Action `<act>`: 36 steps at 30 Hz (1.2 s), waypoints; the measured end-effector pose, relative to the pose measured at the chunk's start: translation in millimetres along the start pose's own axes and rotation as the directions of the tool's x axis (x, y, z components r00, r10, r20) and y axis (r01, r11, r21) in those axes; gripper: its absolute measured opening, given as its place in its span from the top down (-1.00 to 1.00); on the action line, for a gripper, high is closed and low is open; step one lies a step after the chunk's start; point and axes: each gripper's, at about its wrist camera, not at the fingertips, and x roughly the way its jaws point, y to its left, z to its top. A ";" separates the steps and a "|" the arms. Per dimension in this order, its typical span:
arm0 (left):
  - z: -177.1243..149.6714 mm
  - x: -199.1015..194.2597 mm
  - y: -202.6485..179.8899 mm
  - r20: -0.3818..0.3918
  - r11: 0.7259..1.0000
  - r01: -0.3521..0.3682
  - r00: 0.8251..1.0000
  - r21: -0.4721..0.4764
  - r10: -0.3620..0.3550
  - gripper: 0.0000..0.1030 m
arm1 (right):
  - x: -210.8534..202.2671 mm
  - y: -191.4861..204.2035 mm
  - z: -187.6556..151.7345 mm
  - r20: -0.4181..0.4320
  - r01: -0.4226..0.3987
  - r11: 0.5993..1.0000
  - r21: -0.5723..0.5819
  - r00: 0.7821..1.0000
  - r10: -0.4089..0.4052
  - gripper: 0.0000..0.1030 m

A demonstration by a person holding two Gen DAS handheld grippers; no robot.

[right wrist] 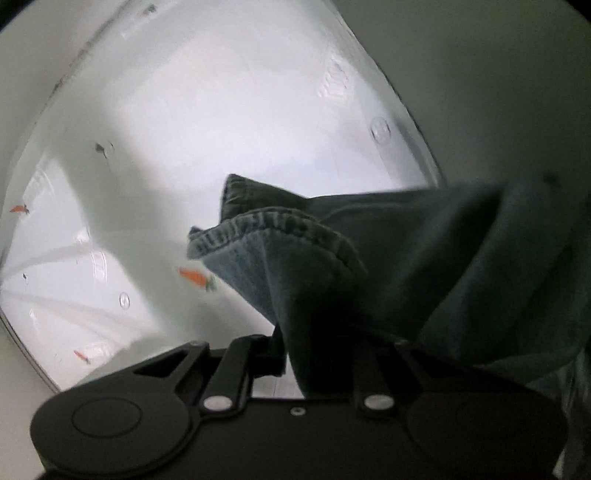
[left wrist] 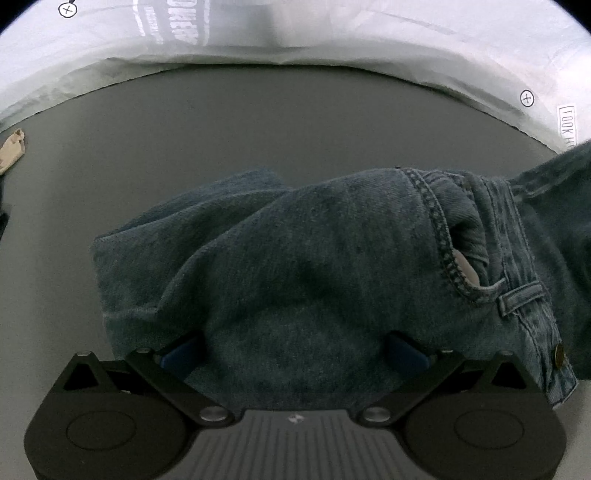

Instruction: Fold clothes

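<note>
Blue denim jeans (left wrist: 314, 258) lie bunched on a grey surface (left wrist: 221, 129) in the left wrist view, with the pocket opening, belt loop and brass button at the right. My left gripper (left wrist: 293, 356) stands wide open, and the denim bulges between its blue pads (left wrist: 181, 356). In the right wrist view my right gripper (right wrist: 317, 354) is shut on a fold of the jeans (right wrist: 369, 280), held up in the air. A hemmed edge (right wrist: 266, 221) sticks out above the fingers, and more denim drapes to the right.
A white sheet (left wrist: 332, 33) with printed marks and grey lettering covers the far part of the surface. A beige cloth scrap (left wrist: 13, 147) lies at the far left. Below the right gripper is a white cloth (right wrist: 221, 129) printed with small orange carrots (right wrist: 194, 276).
</note>
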 end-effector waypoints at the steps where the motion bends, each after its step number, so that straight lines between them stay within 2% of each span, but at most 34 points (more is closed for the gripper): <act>1: -0.4 -0.3 0.4 0.001 1.000 0.001 1.000 -0.001 -0.001 -1.00 | 2.8 -3.8 -7.8 -0.021 0.018 1.000 0.001 1.000 -0.018 0.74; 5: -12.8 -7.0 6.5 0.021 1.000 0.012 1.000 -0.004 -0.012 -1.00 | 14.3 -18.8 -38.6 -0.108 0.094 0.996 0.000 0.990 -0.093 0.74; 10: -27.5 -17.8 19.1 0.057 0.998 0.054 0.997 -0.038 -0.051 -1.00 | 9.8 -49.1 -71.1 -0.131 0.227 0.974 0.026 0.966 -0.222 0.74; 15: -42.5 -38.5 45.7 0.056 0.994 0.086 0.995 -0.064 -0.082 -1.00 | 7.7 -74.3 -87.5 -0.147 0.309 0.951 -0.006 0.941 -0.306 0.72; 18: -55.6 -57.8 69.6 0.098 0.998 0.049 0.994 -0.029 -0.046 -1.00 | 5.8 -84.9 -96.4 -0.138 0.361 0.932 -0.045 0.921 -0.364 0.66; 21: -69.7 -73.1 96.0 0.128 1.000 0.015 0.992 -0.013 -0.013 -1.00 | 7.6 -89.8 -97.8 -0.122 0.436 0.896 -0.085 0.888 -0.444 0.64; 24: -85.2 -83.0 127.8 0.141 0.999 0.014 0.990 -0.040 -0.008 -1.00 | 4.8 -94.8 -105.9 -0.085 0.460 0.882 -0.101 0.879 -0.468 0.61; 26: -99.3 -89.9 149.4 0.142 0.997 0.025 0.990 -0.070 -0.015 -1.00 | 3.3 -94.6 -112.2 -0.060 0.466 0.877 -0.115 0.878 -0.475 0.55; 28: -117.2 -98.3 170.5 0.139 0.994 0.042 0.990 -0.104 -0.027 -1.00 | 4.1 -91.3 -121.1 -0.062 0.470 0.874 -0.120 0.875 -0.480 0.25; 30: -129.2 -100.4 185.9 0.134 0.990 0.052 0.990 -0.128 -0.035 -1.00 | 4.8 -88.1 -130.0 -0.064 0.475 0.871 -0.125 0.873 -0.484 0.05; 36: -141.5 -97.3 197.3 0.134 0.985 0.073 0.990 -0.154 -0.053 -1.00 | 1.3 -86.9 -154.1 -0.053 0.518 0.833 -0.195 0.842 -0.536 0.06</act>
